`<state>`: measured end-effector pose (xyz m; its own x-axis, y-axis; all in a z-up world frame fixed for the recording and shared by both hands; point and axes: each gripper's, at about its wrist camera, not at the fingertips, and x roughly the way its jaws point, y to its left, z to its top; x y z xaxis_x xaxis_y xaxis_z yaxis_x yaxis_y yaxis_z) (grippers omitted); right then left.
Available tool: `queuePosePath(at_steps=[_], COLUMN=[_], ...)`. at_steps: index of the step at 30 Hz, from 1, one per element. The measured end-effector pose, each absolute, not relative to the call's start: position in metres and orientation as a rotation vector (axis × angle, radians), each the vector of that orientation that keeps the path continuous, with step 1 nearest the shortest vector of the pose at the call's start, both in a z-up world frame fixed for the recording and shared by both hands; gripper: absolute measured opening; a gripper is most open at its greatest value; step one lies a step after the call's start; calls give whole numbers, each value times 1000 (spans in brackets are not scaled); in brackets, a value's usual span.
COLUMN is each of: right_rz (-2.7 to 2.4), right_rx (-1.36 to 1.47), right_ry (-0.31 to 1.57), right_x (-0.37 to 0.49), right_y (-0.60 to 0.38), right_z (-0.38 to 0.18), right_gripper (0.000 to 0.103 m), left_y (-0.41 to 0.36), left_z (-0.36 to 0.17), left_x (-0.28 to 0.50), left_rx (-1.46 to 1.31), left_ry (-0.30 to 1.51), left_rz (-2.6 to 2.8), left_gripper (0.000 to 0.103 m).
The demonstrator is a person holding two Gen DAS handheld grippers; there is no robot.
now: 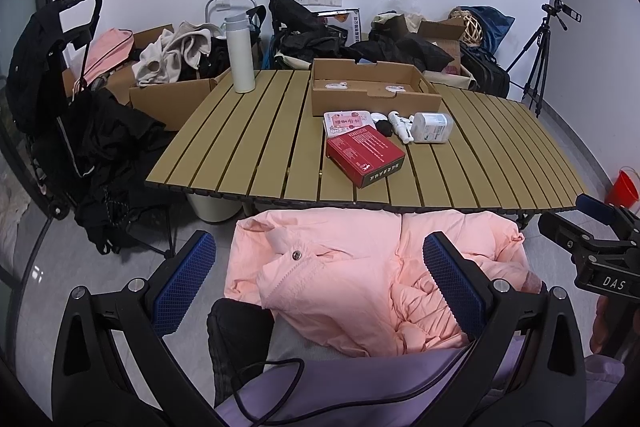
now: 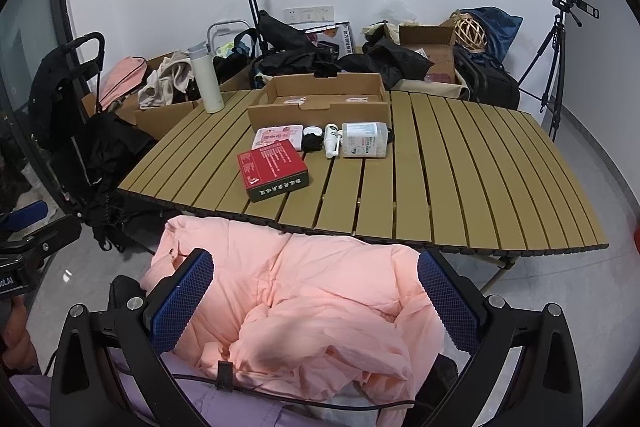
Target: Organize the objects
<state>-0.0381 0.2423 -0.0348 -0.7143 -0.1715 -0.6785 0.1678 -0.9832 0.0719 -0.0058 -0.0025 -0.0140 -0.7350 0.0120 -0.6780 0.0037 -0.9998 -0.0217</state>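
One slatted table (image 1: 248, 131) is seen, its tan strips running near to far, and one shallow cardboard tray (image 1: 374, 98) is set at its far middle with two small white packets (image 1: 335, 85) lying inside. In front of the tray a row is counted off: one pink pouch (image 1: 347, 121), one crumpled black item (image 1: 385, 127), one white spray nozzle (image 1: 401, 125), one clear rounded bottle (image 1: 433, 127) on its side. One red rectangular box (image 1: 365, 155) is placed nearest, and one tall white cylindrical flask (image 1: 239, 54) is stood upright at the far left corner. Both grippers, left gripper (image 1: 320, 285) and right gripper (image 2: 316, 301), are held spread wide and empty (blue ribbed pads) above one puffy pink jacket (image 2: 304, 291) bunched near the table's near edge.
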Motion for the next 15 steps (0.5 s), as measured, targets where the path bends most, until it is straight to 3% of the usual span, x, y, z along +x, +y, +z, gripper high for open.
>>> queuePosePath(at_steps=[15], right_rz=[-2713], right_rx=[1085], right_ry=[-26], right_x=[-37], right_y=[241], right_z=[-38], right_gripper=[103], left_y=[-2], left_z=[-16], left_x=[-7], left_rx=[-1151], left_ry=[-34], left_rz=[2917], left_gripper=[103])
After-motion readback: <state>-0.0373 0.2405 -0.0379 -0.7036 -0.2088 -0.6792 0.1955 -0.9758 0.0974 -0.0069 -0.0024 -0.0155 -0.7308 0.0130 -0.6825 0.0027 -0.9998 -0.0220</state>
